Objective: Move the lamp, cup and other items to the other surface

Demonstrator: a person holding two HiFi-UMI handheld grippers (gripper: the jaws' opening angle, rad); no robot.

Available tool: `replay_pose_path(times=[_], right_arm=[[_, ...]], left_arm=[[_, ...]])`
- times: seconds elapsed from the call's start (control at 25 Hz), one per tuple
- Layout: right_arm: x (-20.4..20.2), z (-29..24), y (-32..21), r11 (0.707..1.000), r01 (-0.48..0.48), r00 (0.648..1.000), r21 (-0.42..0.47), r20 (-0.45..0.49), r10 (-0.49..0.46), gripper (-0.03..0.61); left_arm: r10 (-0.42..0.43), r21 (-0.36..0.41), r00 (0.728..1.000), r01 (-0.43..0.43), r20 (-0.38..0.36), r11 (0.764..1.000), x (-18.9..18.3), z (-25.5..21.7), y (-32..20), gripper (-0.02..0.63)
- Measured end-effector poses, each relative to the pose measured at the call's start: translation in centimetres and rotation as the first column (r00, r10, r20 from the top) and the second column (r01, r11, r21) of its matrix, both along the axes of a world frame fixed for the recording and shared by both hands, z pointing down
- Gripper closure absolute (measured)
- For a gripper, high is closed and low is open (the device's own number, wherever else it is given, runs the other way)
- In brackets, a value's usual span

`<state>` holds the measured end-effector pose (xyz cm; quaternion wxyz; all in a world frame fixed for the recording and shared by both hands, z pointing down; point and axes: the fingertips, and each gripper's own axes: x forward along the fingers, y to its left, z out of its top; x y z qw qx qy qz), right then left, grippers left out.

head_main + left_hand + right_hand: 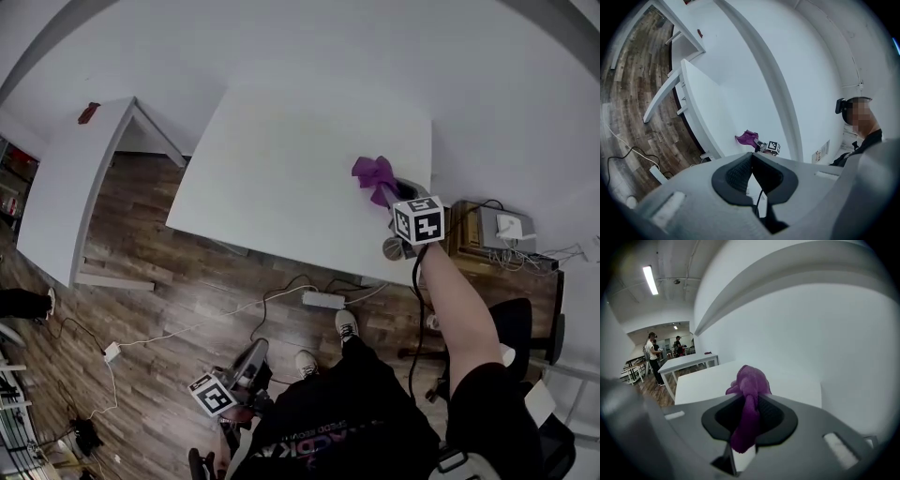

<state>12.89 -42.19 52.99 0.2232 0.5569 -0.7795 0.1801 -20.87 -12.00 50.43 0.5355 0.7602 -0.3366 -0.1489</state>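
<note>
Our right tongs (751, 397) are clamped on a purple cloth (751, 377), the pads pressing its bunched middle. One end puffs out past the tips and the other trails back between the jaws. From the head view, the cloth sits over the white table (272, 178) at about three o'clock on its top, close to the right edge. Our bare forearm (457, 305) reaches up to it from five o'clock, and the marker cube (418, 219) rides just behind the grip.

Our left tongs (752, 158) are drawn together at the tips with nothing between them. In the head view they are low at seven o'clock, over the wooden floor (159, 309) and well apart from the table. Their own camera looks across at the cloth and the other marker cube, just above the jaw tips at twelve o'clock.

A second white table (66, 187) stands at nine o'clock in the head view, with a small red object (88, 112) near its far end. A power strip (323, 300) and its cables lie on the floor below the main table's near edge. At three o'clock, a low wooden cabinet (469, 246) carries a white adapter (509, 225). In the right gripper view, people (651, 359) stand at nine o'clock beside another table in the background.
</note>
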Motion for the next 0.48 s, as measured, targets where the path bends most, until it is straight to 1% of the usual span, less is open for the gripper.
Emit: replay_pose_path(times=[0.28, 0.48], right_arm=[[-0.9, -3.2, 5.5, 0.998, -0.036, 0.999, 0.053, 0.018, 0.035, 0.503], [-1.4, -5.2, 11.5, 0.993, -0.063, 0.998, 0.100, 0.022, 0.061, 0.503]], left_arm=[[0.091, 0.041, 0.995, -0.090, -0.030, 0.995, -0.1, -0.8, 0.2, 0.618], [0.175, 0.087, 0.983, -0.171, -0.047, 0.981, 0.3, -1.3, 1.4, 0.618]])
